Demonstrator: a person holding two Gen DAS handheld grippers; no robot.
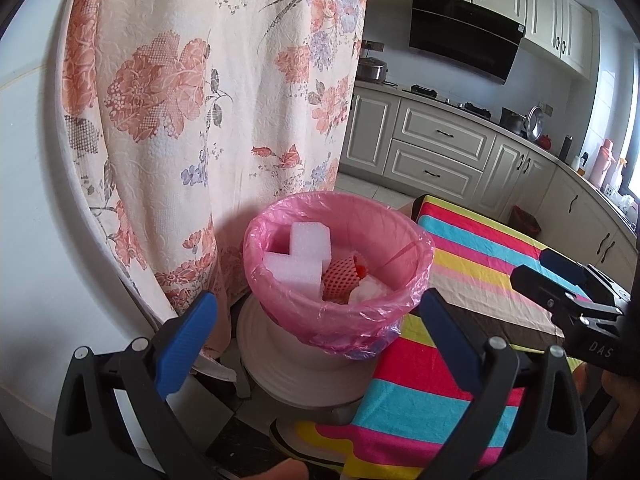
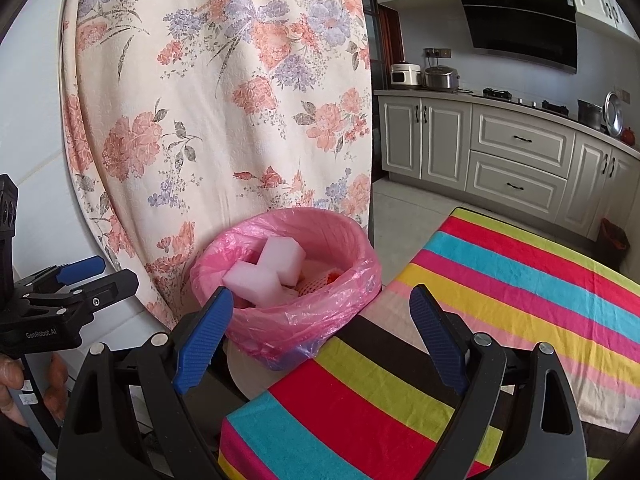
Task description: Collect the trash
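A trash bin lined with a pink bag stands beside the striped table. Inside lie a white foam block, a red foam net and crumpled white paper. My left gripper is open and empty, its blue pads on either side of the bin's near rim in its own view; it also shows in the right wrist view as the left gripper. My right gripper is open and empty, level with the bin's near rim and the table edge. It appears as the right gripper over the cloth.
A striped cloth covers the table right of the bin. A floral fabric hangs right behind the bin. The bin rests on a white round base. Kitchen cabinets line the far wall. A hand holds the left tool.
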